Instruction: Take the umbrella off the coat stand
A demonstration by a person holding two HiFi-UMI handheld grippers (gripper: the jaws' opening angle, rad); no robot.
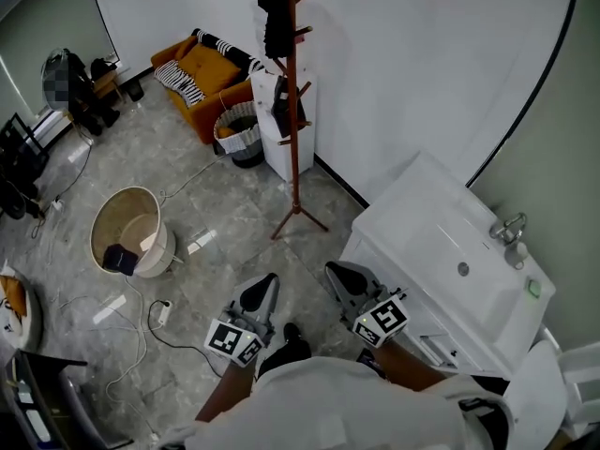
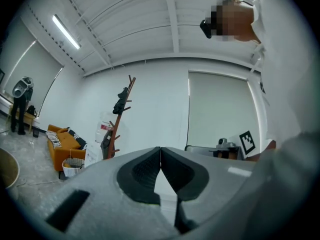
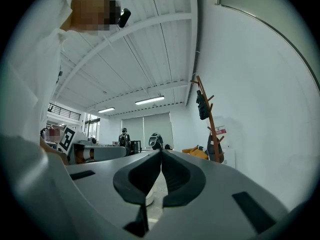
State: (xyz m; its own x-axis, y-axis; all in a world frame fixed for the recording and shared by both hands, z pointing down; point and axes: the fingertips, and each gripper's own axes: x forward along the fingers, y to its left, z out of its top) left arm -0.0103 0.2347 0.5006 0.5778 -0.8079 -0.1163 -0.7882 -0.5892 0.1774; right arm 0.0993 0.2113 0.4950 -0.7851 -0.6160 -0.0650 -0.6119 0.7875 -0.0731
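Left hand-held gripper (image 2: 160,149) and right hand-held gripper (image 3: 161,151) clenched empty; only head view shows coat stand (image 1: 294,157) feet (splayed).

Grey floor (image 1: 220,209), coat stand (image 1: 293,111), round tub (image 1: 127,216), sofa (image 1: 202,78)

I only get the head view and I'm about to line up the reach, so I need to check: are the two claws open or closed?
Observer: In the left gripper view, the left claw has its jaws together with nothing between them.
Operator: And the other one?
Observer: The right claw is shut and empty too, seen in its own view.
Operator: My frame cuts off the top of the reddish-brown wooden coat stand. How high does the black folded umbrella hang?
Observer: In the left gripper view it hangs among the upper pegs, a little below the stand's tip.
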